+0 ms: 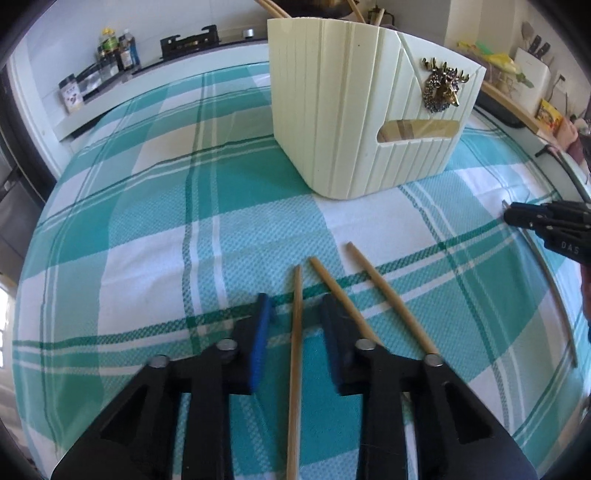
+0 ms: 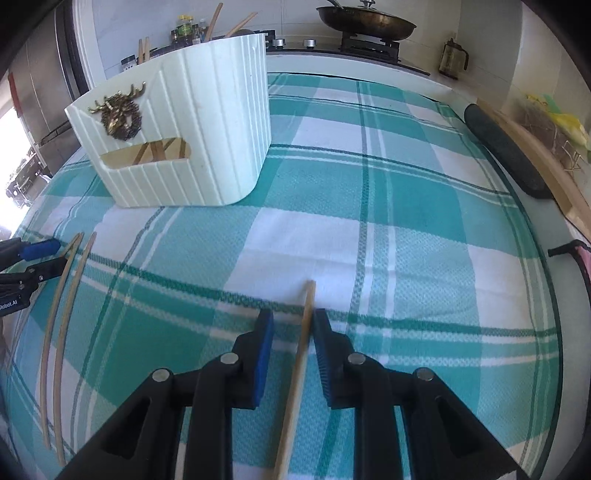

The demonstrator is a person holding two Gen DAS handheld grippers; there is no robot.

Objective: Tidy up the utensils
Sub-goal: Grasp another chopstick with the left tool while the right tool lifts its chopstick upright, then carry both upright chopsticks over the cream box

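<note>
Left gripper [image 1: 295, 306] and right gripper [image 2: 293, 319] jaws gape astride thin tan chopsticks [image 1: 296, 350].

chopstick [image 1: 295, 369] near end: cut off by the frame edge
holder [image 1: 354, 107] contents: mostly hidden behind its wall
bottle labels beyond the holder: too small to read

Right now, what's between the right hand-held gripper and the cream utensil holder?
Only bare checked tablecloth, beyond the chopstick between its jaws, per the right wrist view.

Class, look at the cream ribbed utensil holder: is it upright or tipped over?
Upright. The cream ribbed utensil holder stands base-down on the checked cloth, wooden chopsticks poking from its top.
</note>
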